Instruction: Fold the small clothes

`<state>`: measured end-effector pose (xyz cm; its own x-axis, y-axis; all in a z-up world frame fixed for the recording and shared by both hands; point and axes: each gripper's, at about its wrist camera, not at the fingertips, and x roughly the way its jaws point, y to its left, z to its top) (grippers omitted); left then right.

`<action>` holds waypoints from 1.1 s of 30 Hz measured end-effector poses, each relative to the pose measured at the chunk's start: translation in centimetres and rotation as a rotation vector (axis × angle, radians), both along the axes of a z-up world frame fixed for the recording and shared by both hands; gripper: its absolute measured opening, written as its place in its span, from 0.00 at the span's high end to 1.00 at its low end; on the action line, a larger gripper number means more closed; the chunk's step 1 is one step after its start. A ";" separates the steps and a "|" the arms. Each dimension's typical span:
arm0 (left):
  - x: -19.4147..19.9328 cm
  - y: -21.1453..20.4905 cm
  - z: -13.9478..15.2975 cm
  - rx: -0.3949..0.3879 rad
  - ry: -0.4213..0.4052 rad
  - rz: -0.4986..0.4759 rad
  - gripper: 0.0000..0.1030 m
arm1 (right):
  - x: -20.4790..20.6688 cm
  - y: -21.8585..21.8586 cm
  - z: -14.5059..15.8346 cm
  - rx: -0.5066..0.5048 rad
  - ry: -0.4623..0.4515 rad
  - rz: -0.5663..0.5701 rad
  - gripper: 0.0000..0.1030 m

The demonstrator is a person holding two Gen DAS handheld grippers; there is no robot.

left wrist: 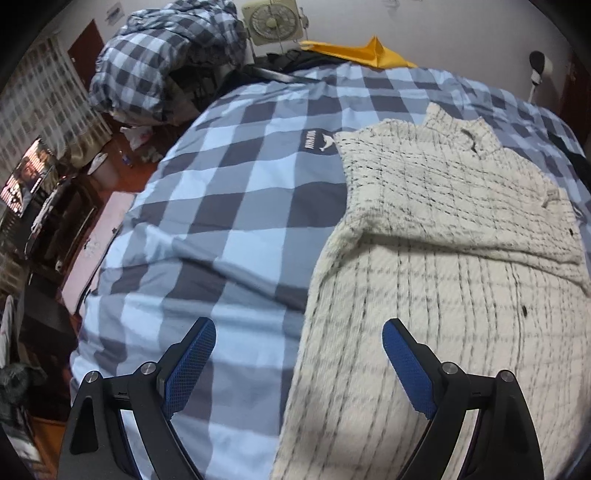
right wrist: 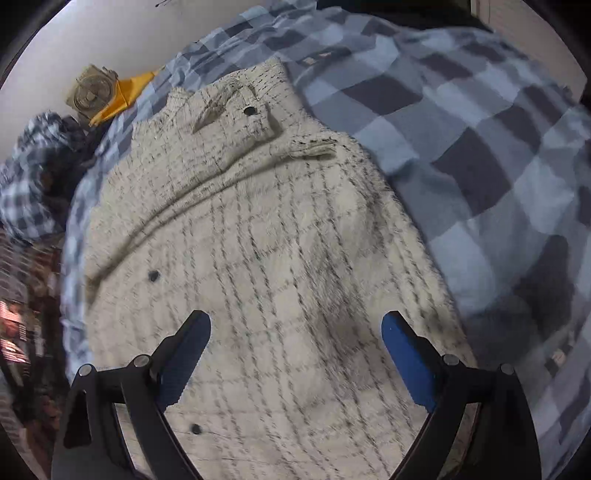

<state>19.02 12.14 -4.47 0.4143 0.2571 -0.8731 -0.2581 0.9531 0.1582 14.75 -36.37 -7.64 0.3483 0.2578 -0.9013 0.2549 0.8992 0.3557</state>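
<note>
The cream checked garment [right wrist: 266, 236] lies flat on the blue-and-grey checked bedcover [left wrist: 229, 206], its collar end toward twelve o'clock in the right wrist view and its body running down to six o'clock, spread so that its edges can be reached from above. One sleeve [left wrist: 461, 221] is already laid across the chest, running from about nine to three o'clock in the left wrist view, which suggests that the fold is partly made and the rest of the body remains to be brought over. The right gripper [right wrist: 295, 328] hangs over the lower body of the garment with its jaws wide apart and nothing between them, probably placed to take a fresh hold. The left gripper [left wrist: 299, 336], also spread and empty, straddles the garment's left edge, one finger over the bedcover, likely to pinch that hem. A heap of checked bedding [left wrist: 166, 62] and a fan [left wrist: 273, 20] sit at eleven and twelve o'clock, well apart.
</note>
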 end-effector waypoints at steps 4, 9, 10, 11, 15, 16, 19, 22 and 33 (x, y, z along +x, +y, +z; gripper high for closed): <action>5.4 0.3 -0.1 0.082 -0.053 0.016 0.10 | 2.9 -1.0 2.0 -0.019 -0.037 -0.016 0.11; 11.5 2.0 -4.1 0.086 -0.070 0.027 0.10 | 9.7 1.1 2.7 -0.162 -0.052 0.023 0.11; 12.1 2.5 -5.4 0.101 -0.064 0.032 0.10 | 11.1 1.9 2.5 -0.188 -0.055 0.042 0.11; 12.7 2.9 -7.1 0.116 -0.040 0.028 0.10 | 12.9 2.9 2.4 -0.203 -0.050 0.064 0.11; 12.6 4.5 -11.8 0.083 0.001 0.000 0.06 | 18.7 5.9 2.9 -0.296 -0.119 0.103 0.11; 11.9 5.0 -12.4 0.069 -0.045 -0.004 0.01 | 20.4 6.8 2.8 -0.326 -0.134 0.112 0.11; 10.2 6.7 -13.4 -0.041 -0.160 0.030 0.00 | 23.9 8.4 1.6 -0.376 -0.118 0.129 0.11; 10.3 7.1 -13.6 -0.076 -0.155 0.032 0.00 | 26.7 9.4 -0.5 -0.486 -0.080 0.134 0.11; 10.6 6.6 -13.6 -0.039 -0.155 0.031 0.00 | 21.1 6.7 -2.7 -0.592 -0.024 0.270 0.11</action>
<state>29.59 18.74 -18.04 0.5371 0.2393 -0.8089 -0.3062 0.9488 0.0773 35.88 -29.71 -10.30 0.3625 -0.1988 -0.9105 -0.0092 0.9762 -0.2168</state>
